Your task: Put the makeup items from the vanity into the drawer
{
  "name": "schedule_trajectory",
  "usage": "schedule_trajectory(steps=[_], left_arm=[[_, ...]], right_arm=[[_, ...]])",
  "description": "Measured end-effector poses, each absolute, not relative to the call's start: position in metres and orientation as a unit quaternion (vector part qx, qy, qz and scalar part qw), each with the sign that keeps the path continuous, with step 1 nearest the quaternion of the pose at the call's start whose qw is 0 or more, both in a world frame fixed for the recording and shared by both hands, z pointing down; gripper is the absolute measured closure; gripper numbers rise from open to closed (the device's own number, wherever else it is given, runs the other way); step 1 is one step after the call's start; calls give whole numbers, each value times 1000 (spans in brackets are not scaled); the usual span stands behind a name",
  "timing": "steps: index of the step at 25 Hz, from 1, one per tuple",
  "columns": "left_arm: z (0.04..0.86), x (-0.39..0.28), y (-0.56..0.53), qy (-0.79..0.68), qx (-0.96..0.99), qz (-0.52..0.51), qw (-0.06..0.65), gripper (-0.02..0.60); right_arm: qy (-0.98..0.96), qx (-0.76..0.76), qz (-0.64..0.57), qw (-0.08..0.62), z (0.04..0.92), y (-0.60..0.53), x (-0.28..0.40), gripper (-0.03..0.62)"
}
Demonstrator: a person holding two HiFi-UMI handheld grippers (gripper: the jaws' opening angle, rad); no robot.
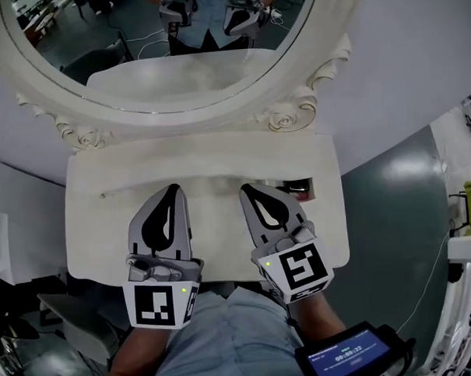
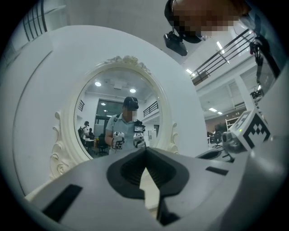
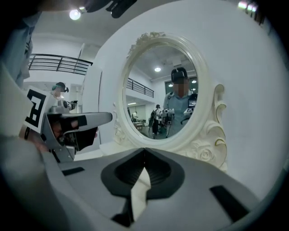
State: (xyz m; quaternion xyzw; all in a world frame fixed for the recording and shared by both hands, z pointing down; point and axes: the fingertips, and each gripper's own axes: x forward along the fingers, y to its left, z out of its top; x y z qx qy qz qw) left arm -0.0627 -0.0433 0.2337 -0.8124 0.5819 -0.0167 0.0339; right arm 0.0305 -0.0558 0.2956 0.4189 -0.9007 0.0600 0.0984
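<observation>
Head view: left gripper (image 1: 173, 189) and right gripper (image 1: 244, 190) are pressed together, empty; spread the right before reaching the dark item (image 1: 298, 190) near the vanity's (image 1: 97, 220) right edge.

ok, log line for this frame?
left gripper shut, empty | right gripper shut, empty | both over vanity top | dark item right of right gripper

1. The vanity (image 1: 97, 228) has a cream-white top with a curved front edge.
2. An oval mirror (image 1: 160, 70) in an ornate cream frame stands along the rear edge.
3. A small dark object (image 1: 299, 190) lies on the right side of the top, partly hidden. Its type cannot be determined.
</observation>
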Motion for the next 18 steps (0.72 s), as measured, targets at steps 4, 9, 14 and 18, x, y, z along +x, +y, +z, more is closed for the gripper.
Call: schedule_trajectory(steps=[4,9,14,18], left_arm=[[215,-77,-40,593,-803,-10,51,581],[207,-87,-37,609,-793,12,23,581],[200,-92,-37,607,-794,18,28,581],[200,-95,-39,607,-794,21,26,581]], right_arm=[[-903,424,47,57,269,-48,11,591],[-905,421,36,46,252,-45,-6,592],[-906,420,21,40,242,-48,-17,592],[-905,424,7,32,236,-50,-21,594]])
